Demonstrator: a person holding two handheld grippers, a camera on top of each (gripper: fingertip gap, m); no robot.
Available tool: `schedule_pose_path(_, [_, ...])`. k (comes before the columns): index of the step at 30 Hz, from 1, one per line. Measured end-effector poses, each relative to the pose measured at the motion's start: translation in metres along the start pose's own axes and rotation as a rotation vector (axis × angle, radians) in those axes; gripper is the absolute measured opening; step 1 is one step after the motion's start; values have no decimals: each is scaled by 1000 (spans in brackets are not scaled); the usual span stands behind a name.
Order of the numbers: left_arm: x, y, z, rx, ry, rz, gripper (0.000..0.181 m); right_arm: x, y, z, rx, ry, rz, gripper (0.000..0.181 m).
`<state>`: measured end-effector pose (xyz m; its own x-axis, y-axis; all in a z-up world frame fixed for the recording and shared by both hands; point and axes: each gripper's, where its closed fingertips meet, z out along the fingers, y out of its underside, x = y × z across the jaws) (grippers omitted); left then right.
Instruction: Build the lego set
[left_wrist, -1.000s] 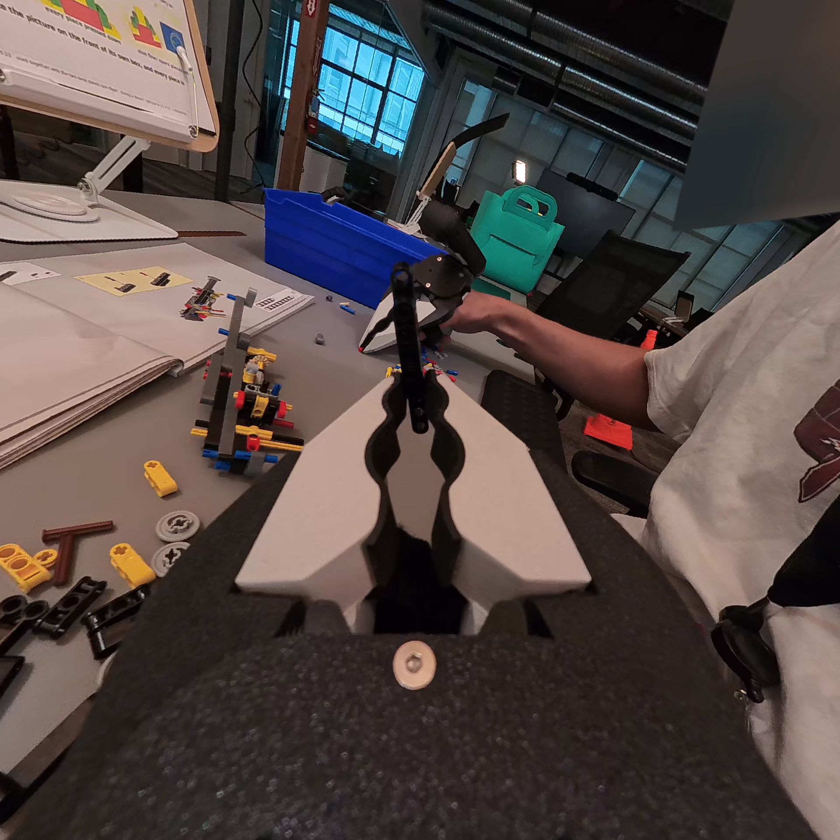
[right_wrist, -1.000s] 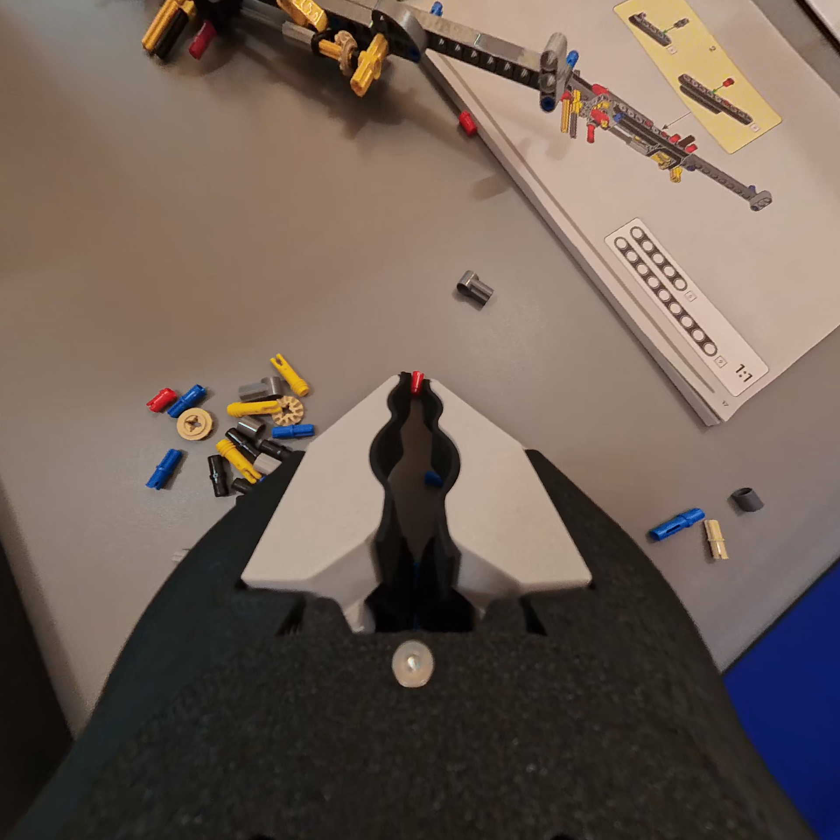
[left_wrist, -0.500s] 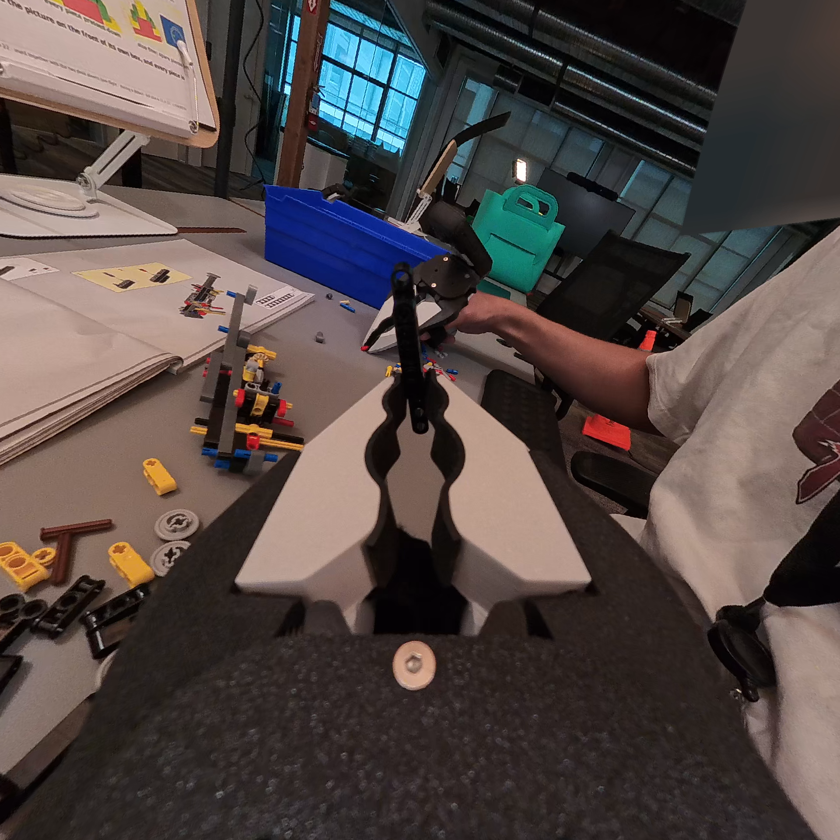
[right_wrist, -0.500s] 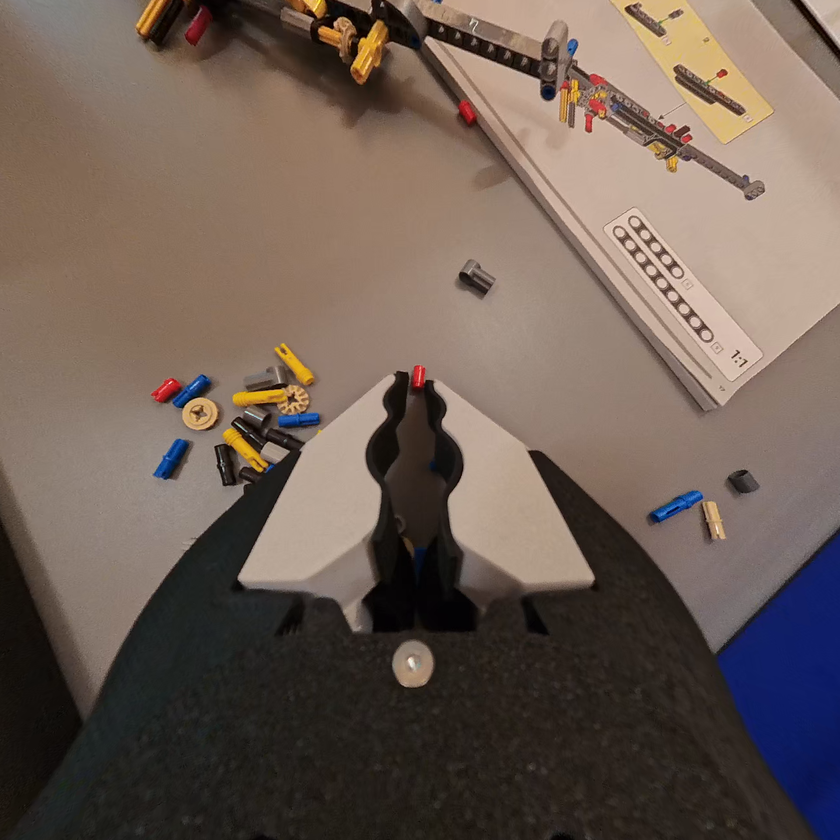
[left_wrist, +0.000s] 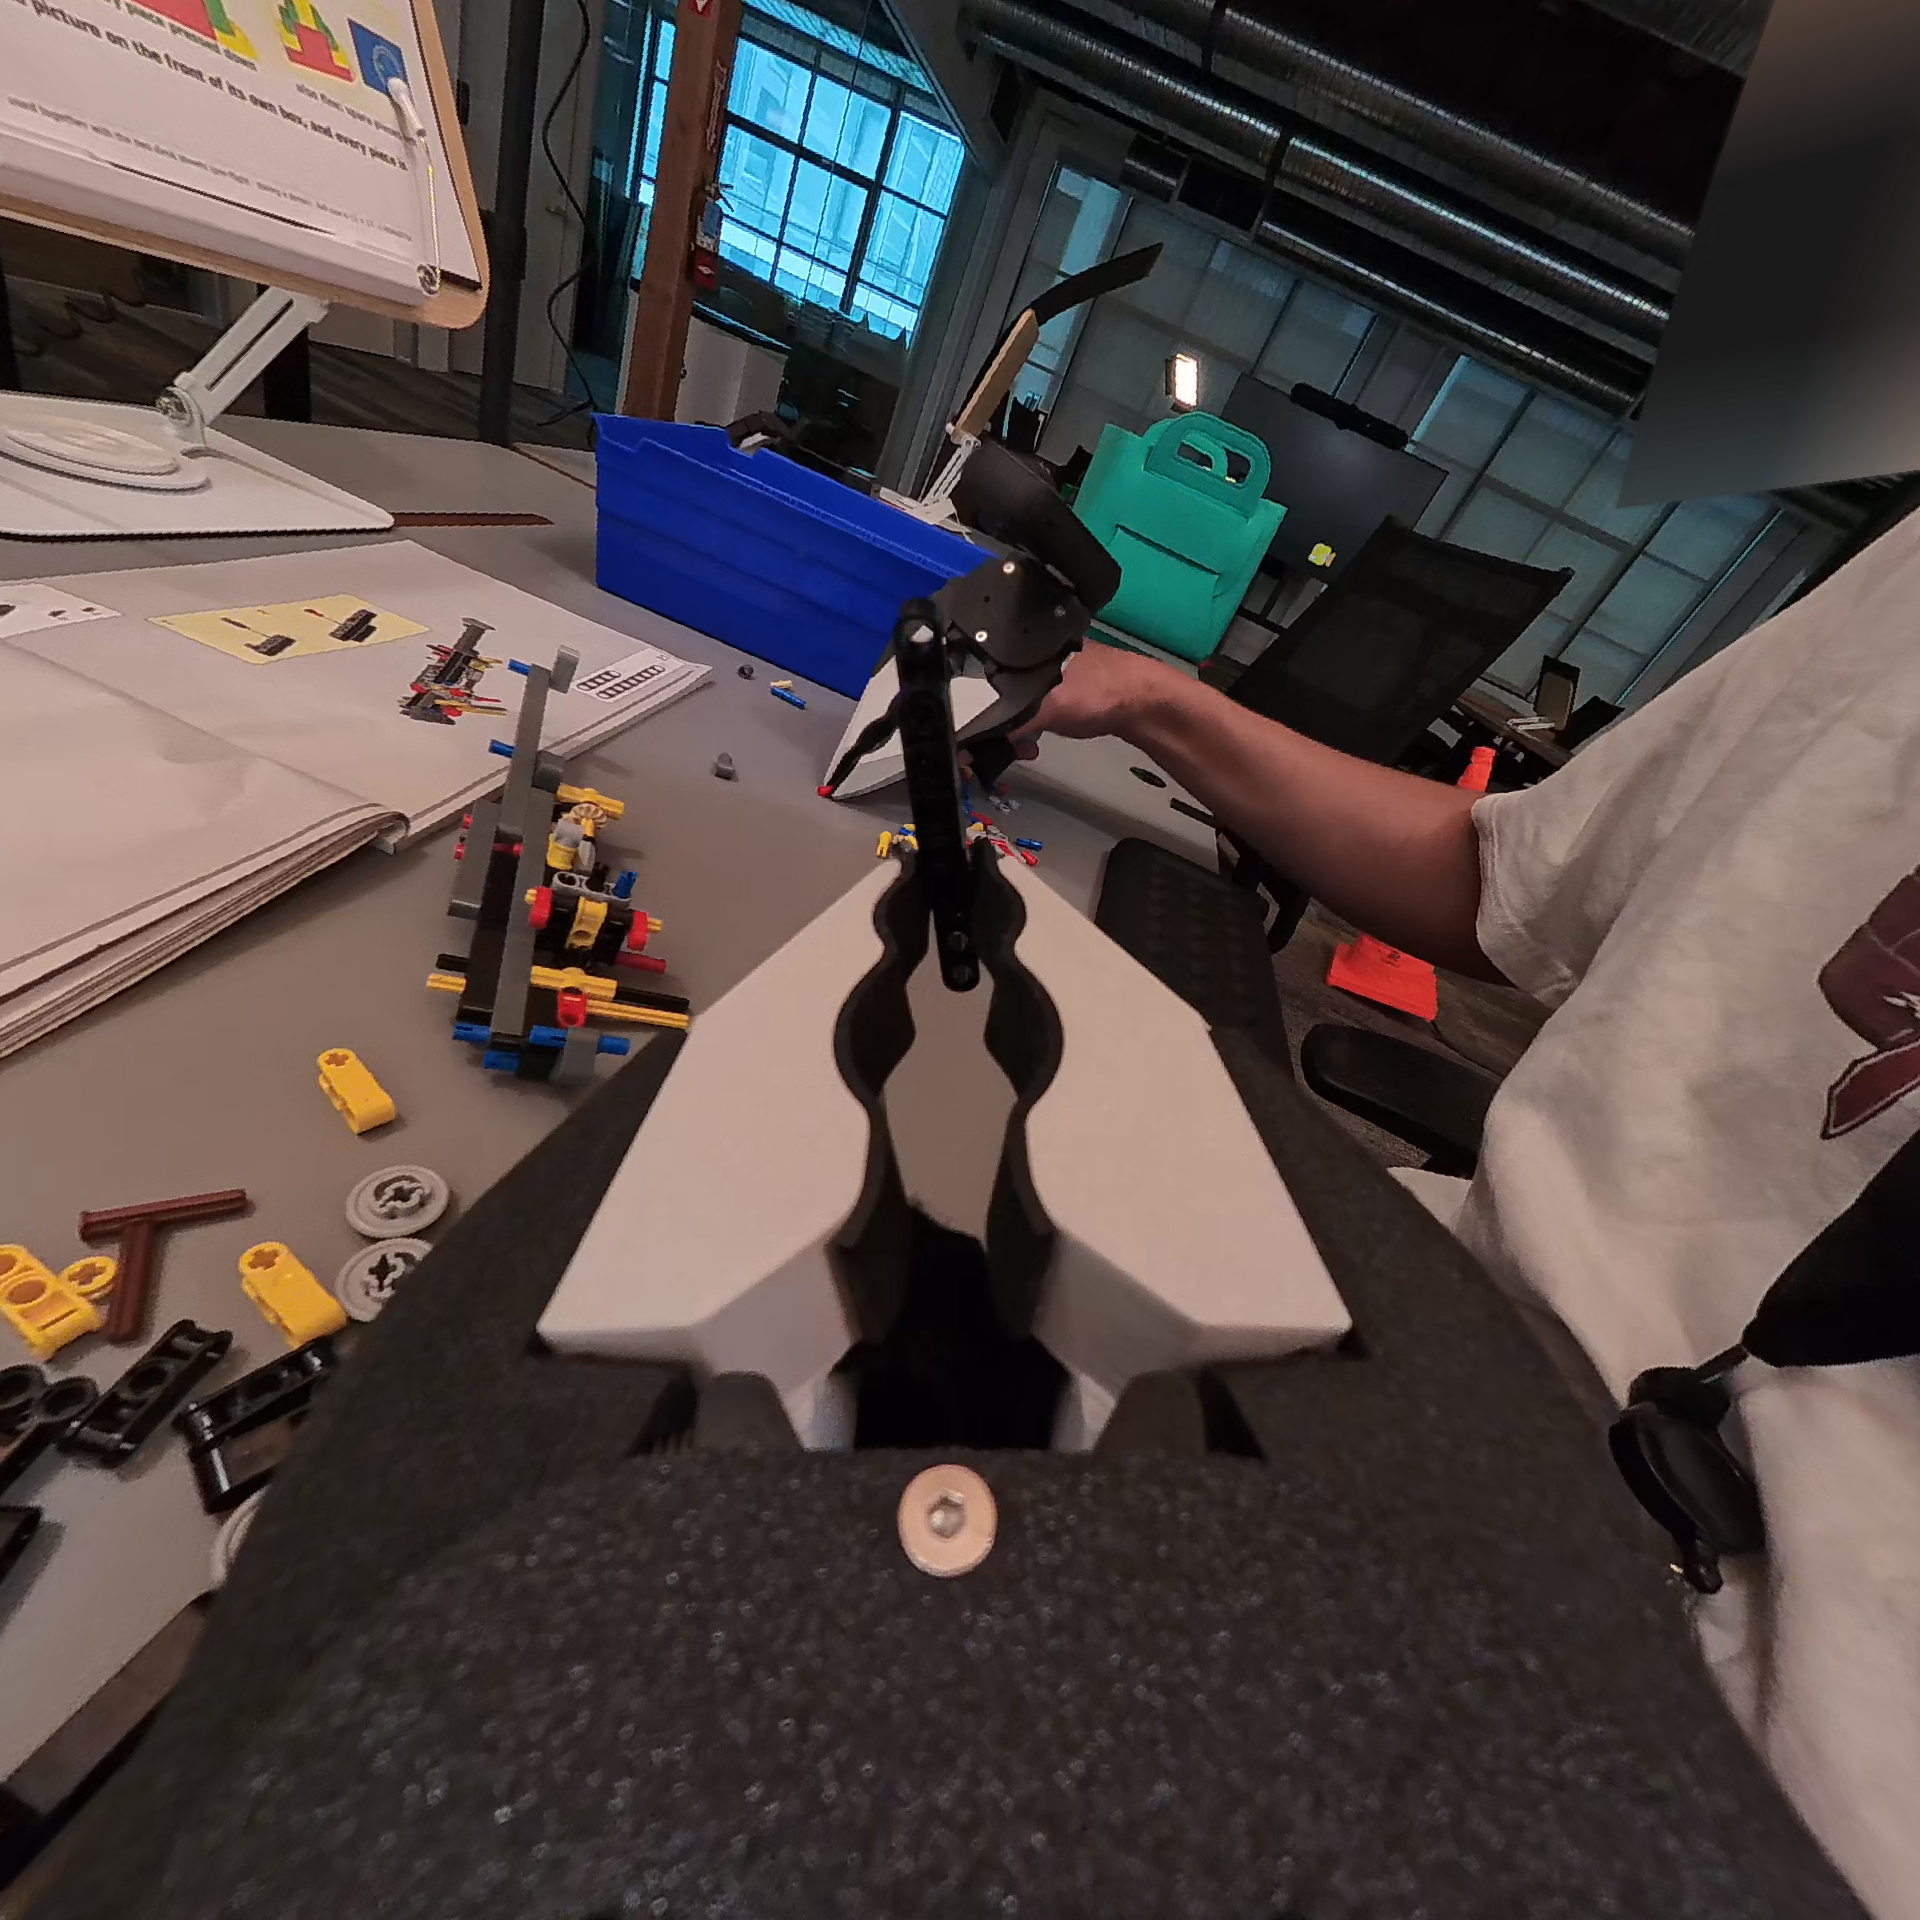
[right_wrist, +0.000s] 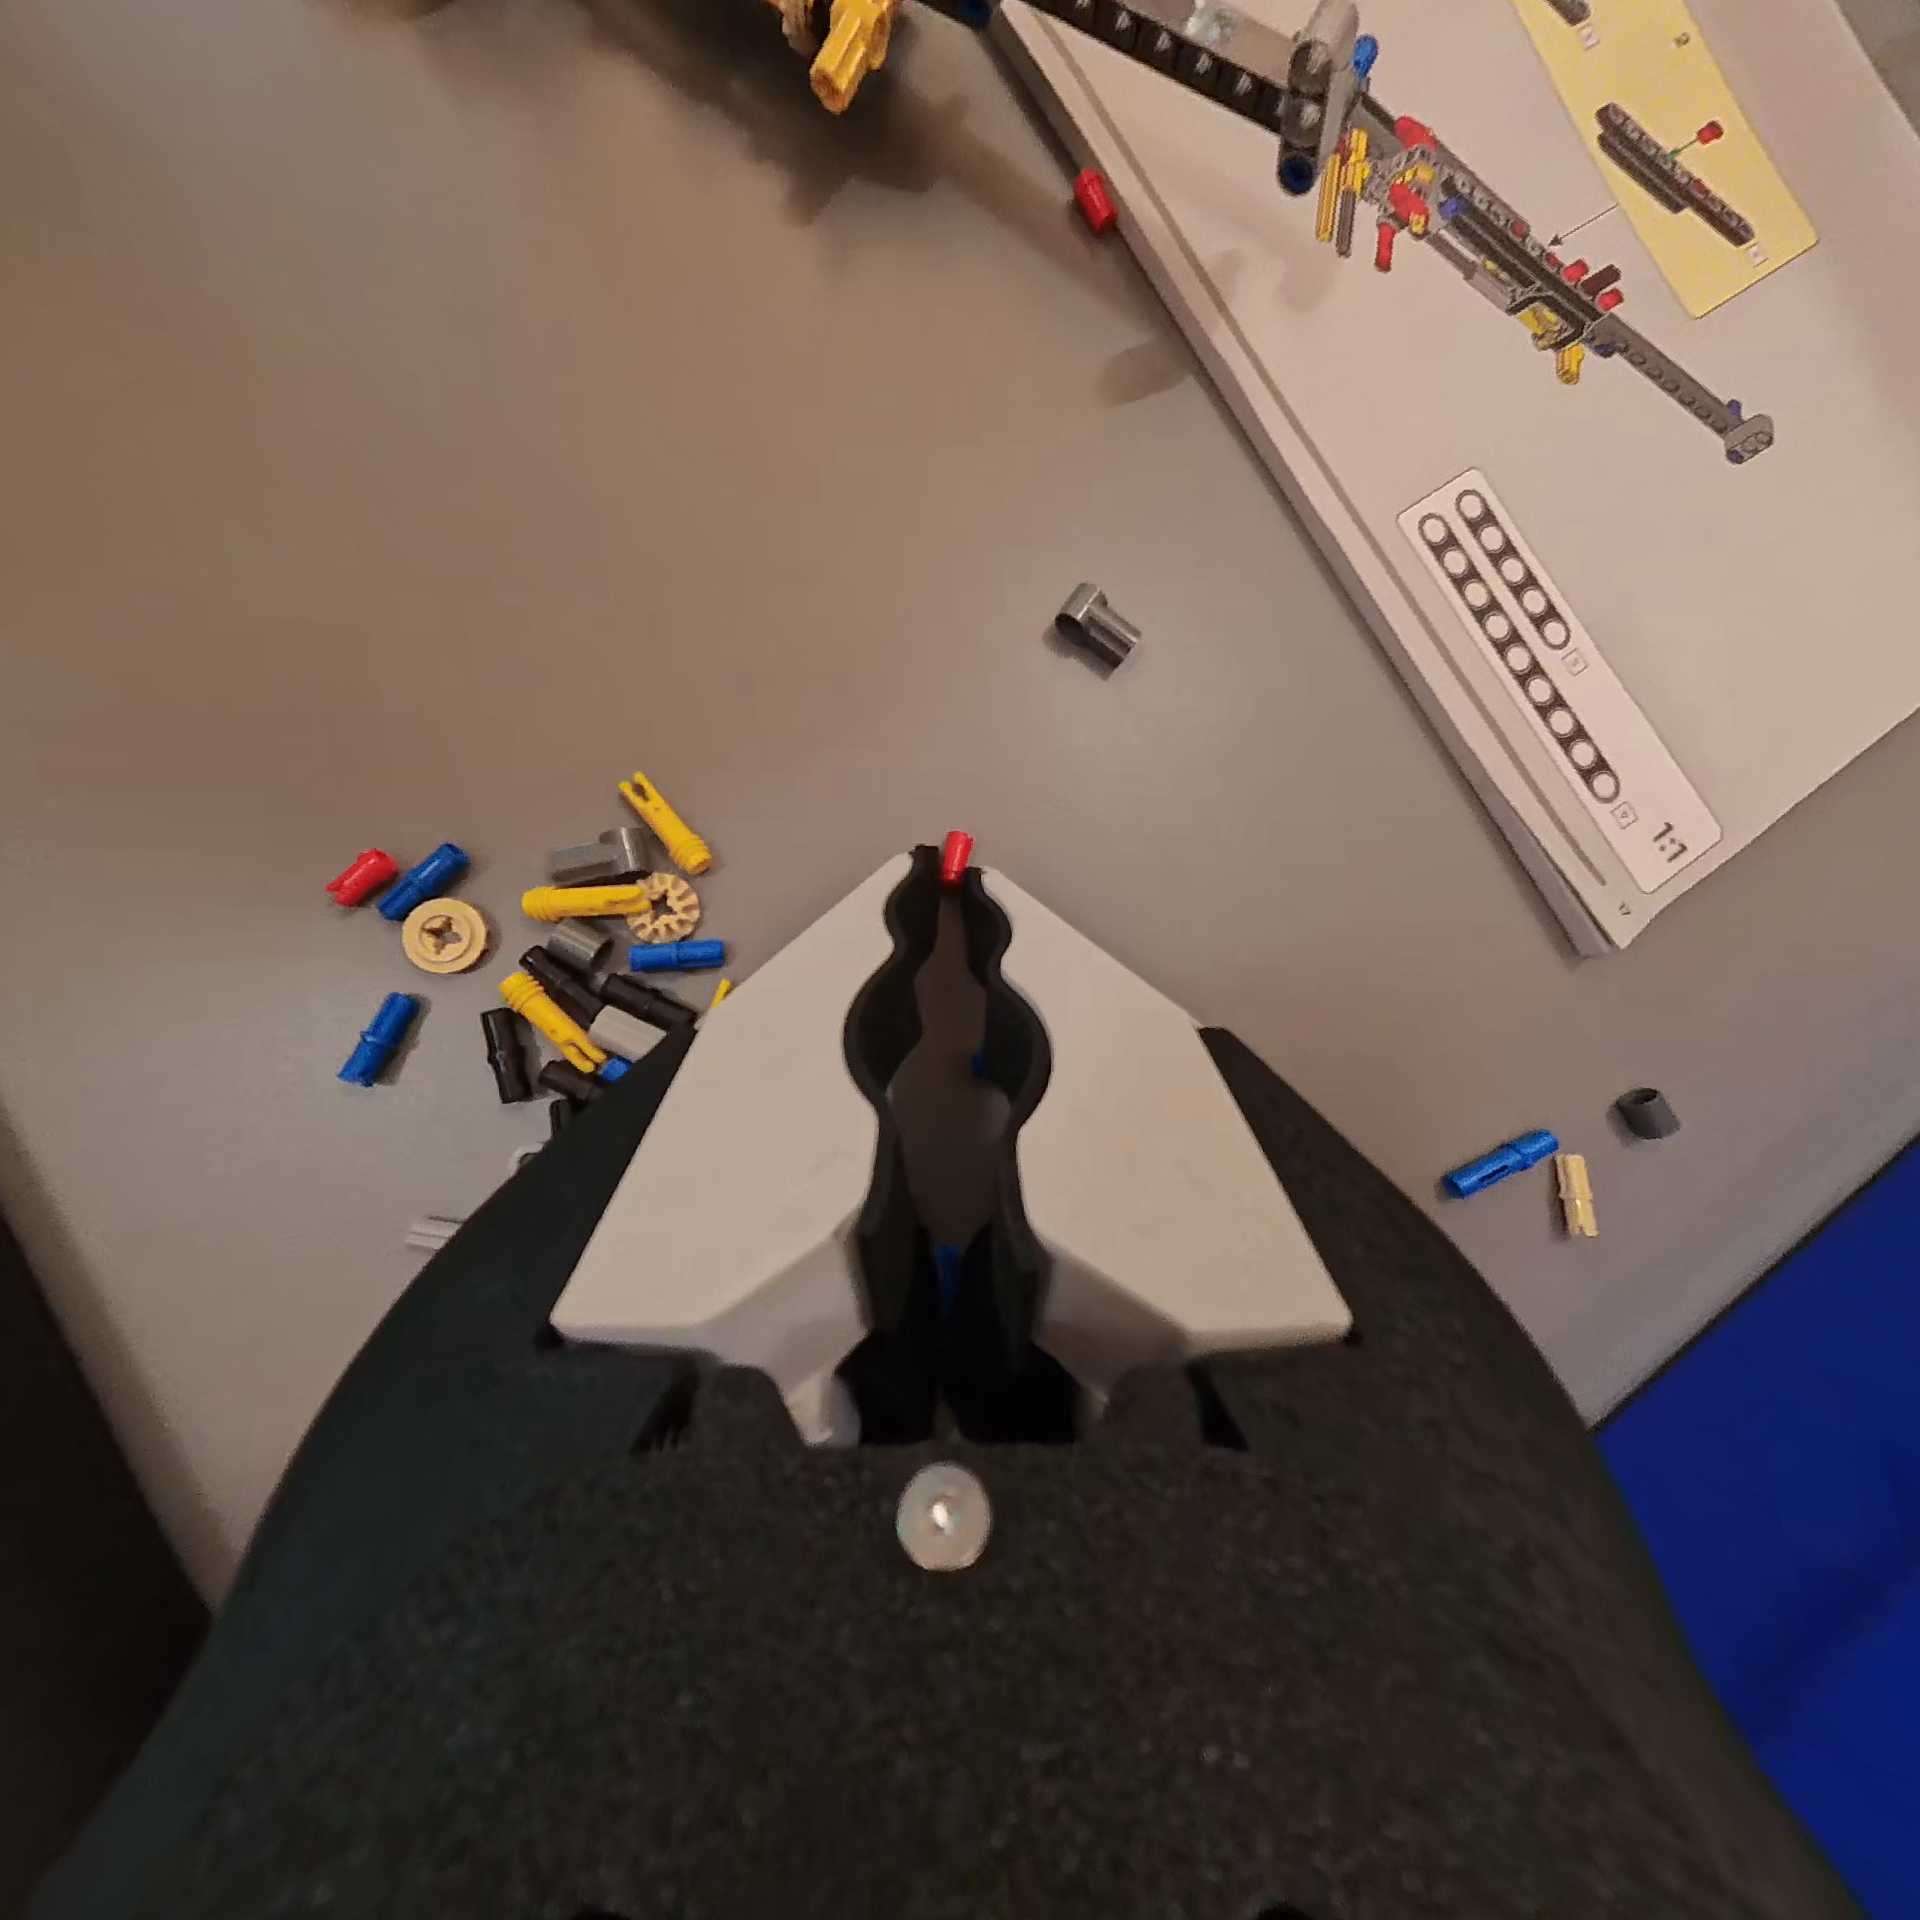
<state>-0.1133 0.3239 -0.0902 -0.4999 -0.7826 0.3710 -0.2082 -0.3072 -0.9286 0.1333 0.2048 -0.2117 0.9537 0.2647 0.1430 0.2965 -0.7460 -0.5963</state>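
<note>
Pinching a red pin (right_wrist: 954, 858) by its very end in my right gripper (right_wrist: 948, 868) above the worktop (right_wrist: 520, 416), I risk it squirting out into the loose pins (right_wrist: 582, 956). My left gripper (left_wrist: 948, 894) clamps a black beam (left_wrist: 930, 790) upright beside the model (left_wrist: 540, 914); a misaligned push could twist it.

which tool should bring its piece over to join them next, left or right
Right, probably. The right tool pinches only a small red pin and hangs free above the table, while the left tool holds the long black beam upright as a steady target.
</note>
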Motion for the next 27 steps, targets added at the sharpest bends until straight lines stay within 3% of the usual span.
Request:
schedule_pose_path(9, [-1,0,1,-4,-13,5,6,-1,-5,-1,-47,29,-56,4])
schedule_pose_path(12, [-1,-3,2,2,-10,1,7,-6,-42,-14,72,19,-47,3])
schedule_pose_path(14, [-3,-7,6,9,4,-33,6,-14,-85,-25,201,8,-48,3])
schedule_pose_path(17, [-17,-18,22,-35,-2,-107,6,-40,-147,-30,399,-68,-56,3])
schedule_pose_path(20, [-27,-37,39,-65,9,-87,7,-65,-189,-25,594,-174,30,3])
schedule_pose_path(24, [-50,-41,57,-102,-20,-6,6,-90,-207,-23,761,-373,216,3])
schedule_pose_path(27, [-56,-38,63,-53,27,-100,7,-83,-199,-17,774,-364,219,3])
